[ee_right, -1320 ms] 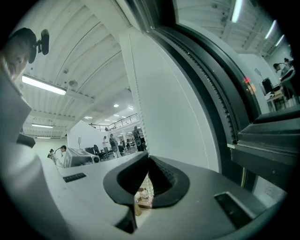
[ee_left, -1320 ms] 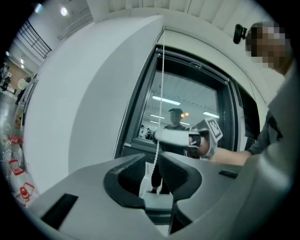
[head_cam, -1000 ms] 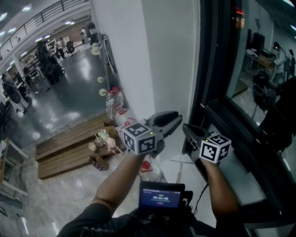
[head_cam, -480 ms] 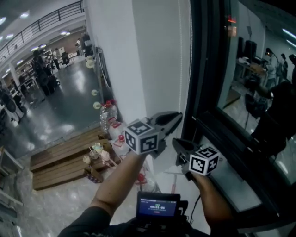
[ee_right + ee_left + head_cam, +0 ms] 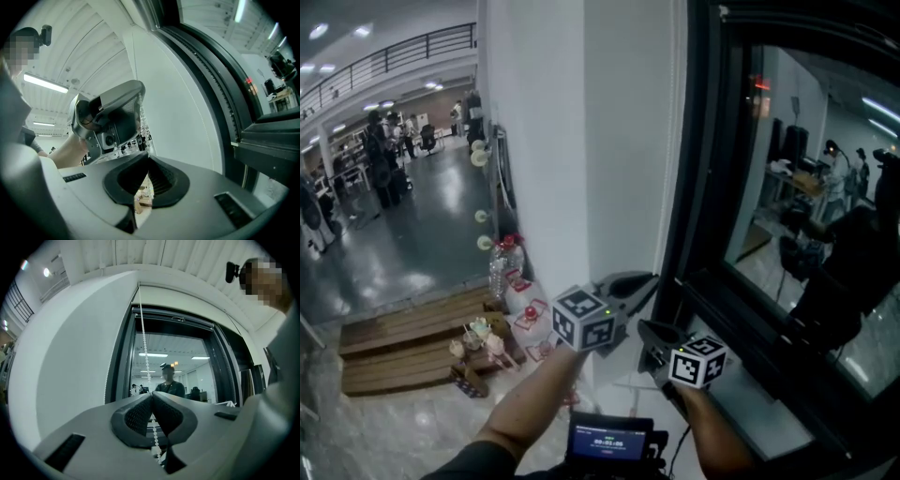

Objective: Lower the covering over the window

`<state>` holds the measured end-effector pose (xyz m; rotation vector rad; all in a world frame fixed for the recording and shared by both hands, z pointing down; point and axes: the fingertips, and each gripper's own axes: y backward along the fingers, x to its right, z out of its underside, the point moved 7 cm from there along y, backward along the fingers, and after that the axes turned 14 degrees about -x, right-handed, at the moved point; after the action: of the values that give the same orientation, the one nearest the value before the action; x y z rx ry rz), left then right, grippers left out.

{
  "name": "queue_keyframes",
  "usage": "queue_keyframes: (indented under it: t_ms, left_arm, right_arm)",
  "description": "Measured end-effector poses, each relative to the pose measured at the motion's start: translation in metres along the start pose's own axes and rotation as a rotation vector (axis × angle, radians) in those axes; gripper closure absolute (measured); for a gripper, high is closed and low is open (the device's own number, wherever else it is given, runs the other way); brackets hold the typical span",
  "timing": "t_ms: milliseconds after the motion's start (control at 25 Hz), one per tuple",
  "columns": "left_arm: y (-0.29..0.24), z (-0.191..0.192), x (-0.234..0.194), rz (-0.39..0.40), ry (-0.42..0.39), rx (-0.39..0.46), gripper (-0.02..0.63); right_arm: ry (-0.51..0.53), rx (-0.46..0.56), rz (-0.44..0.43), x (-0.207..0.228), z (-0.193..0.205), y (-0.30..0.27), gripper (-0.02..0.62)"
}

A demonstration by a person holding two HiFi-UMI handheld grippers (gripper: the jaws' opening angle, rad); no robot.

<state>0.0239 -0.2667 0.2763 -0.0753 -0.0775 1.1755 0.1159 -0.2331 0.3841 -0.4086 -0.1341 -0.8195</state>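
A white bead chain [image 5: 143, 345] hangs down the left side of the dark-framed window [image 5: 705, 187]. It runs from the top of the frame [image 5: 173, 319] down between the jaws of my left gripper [image 5: 152, 399], which is shut on it. In the head view the left gripper [image 5: 630, 284] points up at the window's lower left corner, close to the white wall. Just below and to the right, my right gripper [image 5: 650, 335] is shut with nothing seen between its jaws. From the right gripper view [image 5: 147, 161], the left gripper [image 5: 115, 119] is close above.
A white wall pillar [image 5: 581, 141] stands to the left of the window. The window sill [image 5: 741, 394] runs along below the right gripper. Wooden steps [image 5: 403, 352] with bottles and small items [image 5: 502, 267] lie on the floor at lower left. People stand far off in the hall.
Both grippers sit lower in the head view, and the right gripper has come left, closer under the left one. More of the window's upper part shows.
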Motion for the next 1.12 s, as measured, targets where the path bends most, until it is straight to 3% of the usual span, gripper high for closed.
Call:
queue_keyframes:
  t_ms: [440, 760, 1120]
  left_arm:
    - [0.007, 0.006, 0.007, -0.008, -0.006, 0.0, 0.6]
    - [0.006, 0.046, 0.015, -0.008, 0.033, -0.039, 0.6]
    - [-0.004, 0.033, 0.003, -0.014, 0.031, -0.029, 0.6]
  right_arm:
    - [0.004, -0.008, 0.005, -0.008, 0.007, 0.0, 0.591]
    - [-0.059, -0.054, 0.019, 0.0, 0.049, -0.003, 0.589]
    - [-0.051, -0.055, 0.02, 0.01, 0.031, -0.003, 0.589]
